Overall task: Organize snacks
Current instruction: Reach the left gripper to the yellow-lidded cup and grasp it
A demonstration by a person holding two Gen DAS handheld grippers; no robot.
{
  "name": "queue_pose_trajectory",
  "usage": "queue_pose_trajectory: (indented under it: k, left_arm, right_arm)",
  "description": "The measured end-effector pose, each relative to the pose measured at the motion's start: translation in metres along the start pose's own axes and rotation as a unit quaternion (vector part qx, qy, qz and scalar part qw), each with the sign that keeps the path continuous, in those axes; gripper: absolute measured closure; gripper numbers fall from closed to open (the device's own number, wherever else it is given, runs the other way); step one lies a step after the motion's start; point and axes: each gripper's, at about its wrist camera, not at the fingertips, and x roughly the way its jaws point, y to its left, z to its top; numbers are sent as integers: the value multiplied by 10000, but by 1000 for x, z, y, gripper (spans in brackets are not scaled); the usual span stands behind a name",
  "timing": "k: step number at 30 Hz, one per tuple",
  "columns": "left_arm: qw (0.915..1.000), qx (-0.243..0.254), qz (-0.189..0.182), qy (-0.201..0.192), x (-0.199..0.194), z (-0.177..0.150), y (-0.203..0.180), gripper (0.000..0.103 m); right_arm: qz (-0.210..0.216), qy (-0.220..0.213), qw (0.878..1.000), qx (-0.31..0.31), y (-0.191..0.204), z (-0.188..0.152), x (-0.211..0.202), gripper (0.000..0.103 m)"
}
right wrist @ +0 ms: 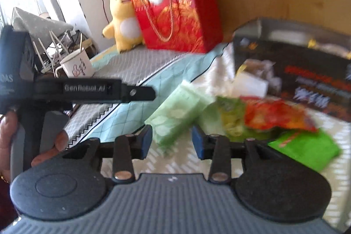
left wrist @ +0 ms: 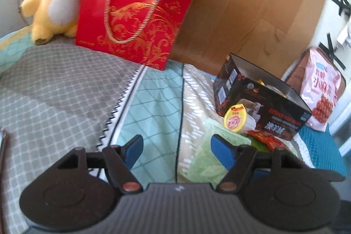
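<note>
Both pairs of tongs are empty. The left gripper stands with its blue pads wide apart over the quilted bedspread, nothing between them. The right gripper is parted more narrowly, its pads just short of the near end of the pale green soft pack, not pressing on it.

The black open-topped cardboard box, at the right of the left-wrist view, already holds a few items; a yellow corner and something pale show over its rim, though blur keeps me from saying what they are. The yellow round-lidded cup leans against the box's front, outside it.

Loose snacks lie in front of the box, centre right of the right-wrist view: the pale green pack, the red and orange crinkled packet and the bright green packet. The pink printed snack bag stands beyond the box at far right.

By my reading, the sorting is partly done, with these pieces left to go in.
</note>
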Motion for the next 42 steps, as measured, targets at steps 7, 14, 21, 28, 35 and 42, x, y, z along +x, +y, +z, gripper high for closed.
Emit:
queue_pose_trajectory:
  k: [7,14,21,28,35,42]
  left_arm:
    - [9970,-143,-654,379,1,-4,-8,73]
    - [9930,370,-995,-517,-26,40,-53,73]
    - [9892,690,-1190,-506,32,90,-115,73]
    - [9881,614,-1413,58,106,90,-150,73]
    - [9877,730,-1383,44,101,78,-149,67]
    - [9922,752,-978,-170,49,45,-96,58]
  right_arm:
    - [-41,17,9994,-352,12,-5,3,76]
    - [-89,-1048,9935,-433,-2,33,-54,76]
    - [-832,-1482,9853,-178,-58,70,-63,81]
    - [-1408,-1306,9813,125,-119,64,-58,82]
    - [-1693,-1697,9700,409,-134,46,-84,76]
    - [-768,-1154,9868,840,-122,8,-90,75]
